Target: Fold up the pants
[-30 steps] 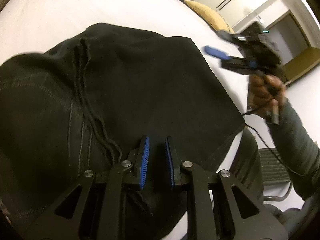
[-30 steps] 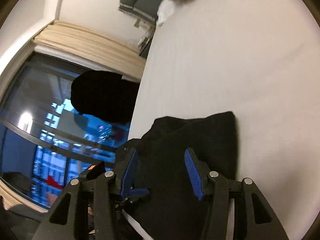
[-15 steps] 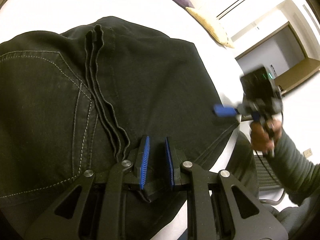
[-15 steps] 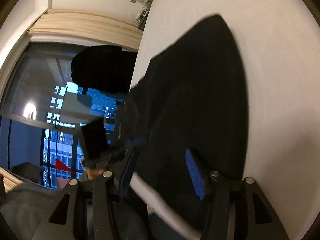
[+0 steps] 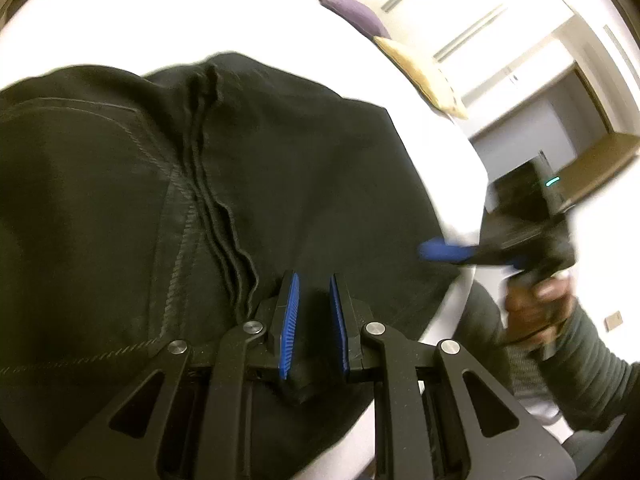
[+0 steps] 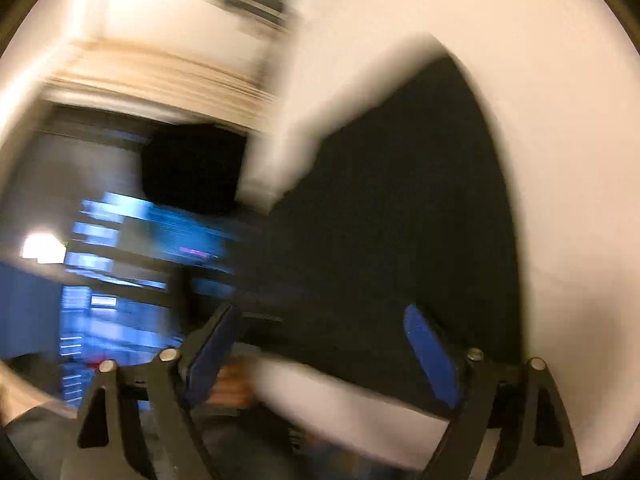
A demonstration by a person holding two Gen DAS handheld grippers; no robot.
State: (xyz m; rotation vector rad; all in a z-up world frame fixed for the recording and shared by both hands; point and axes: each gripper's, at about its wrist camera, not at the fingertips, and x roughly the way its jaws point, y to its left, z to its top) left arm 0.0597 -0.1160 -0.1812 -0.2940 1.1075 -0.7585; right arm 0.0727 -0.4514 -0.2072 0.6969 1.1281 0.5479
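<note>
The black pants are lying folded on the white bed, their near edge cut off by the frame. The left hand-held gripper is pinching a fold of their fabric between nearly closed jaws. The right hand-held gripper is blurring badly; its jaws are opening over the pants' corner, gripping nothing. The hand holding it is smeared.

A white bed carries the black pants, with two pillows farther off.
</note>
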